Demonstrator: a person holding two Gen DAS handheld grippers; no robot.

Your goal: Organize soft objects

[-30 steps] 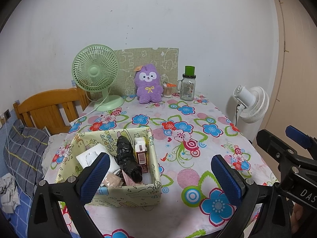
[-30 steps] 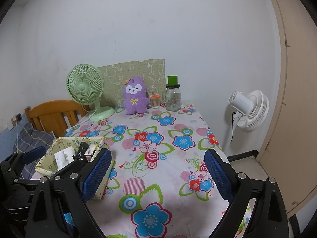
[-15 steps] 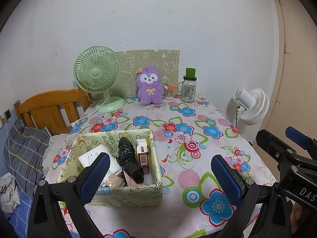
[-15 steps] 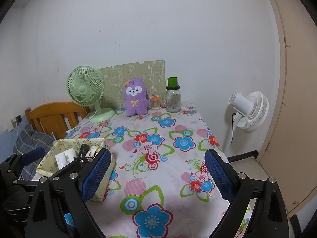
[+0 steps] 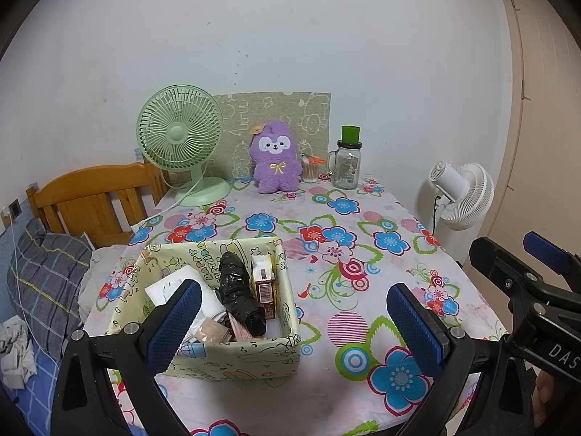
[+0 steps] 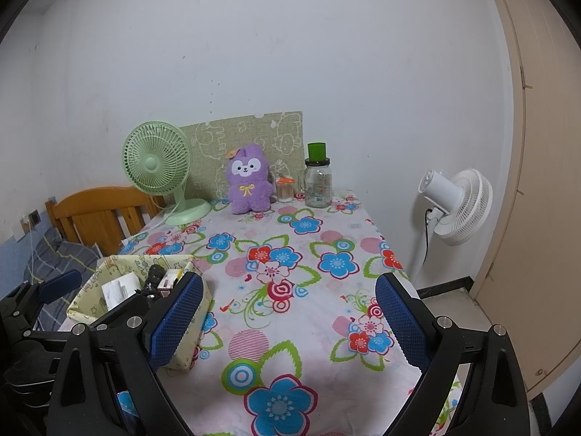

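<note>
A purple plush toy (image 5: 276,161) (image 6: 250,180) sits upright at the far end of the flowered table (image 5: 326,327), against a green patterned board (image 5: 308,112). A pale yellow fabric box (image 5: 232,359) (image 6: 87,299) stands near the front left, holding a black wrapped bundle (image 5: 239,292), a small red and white carton (image 5: 264,283) and white paper items. My left gripper (image 5: 290,321) hovers open over the box's near right corner, empty. My right gripper (image 6: 287,321) is open and empty above the table's front, to the right of the box.
A green desk fan (image 5: 181,138) stands at the back left, its cord trailing off the table edge. A glass jar with a green lid (image 5: 348,161) and a small cup (image 5: 310,170) stand beside the plush. A white floor fan (image 6: 454,203) stands right of the table; a wooden headboard (image 5: 90,200) is left.
Both grippers have drawn back and risen slightly, so the table and box sit a little lower and farther in view. Nothing on the table has moved.
</note>
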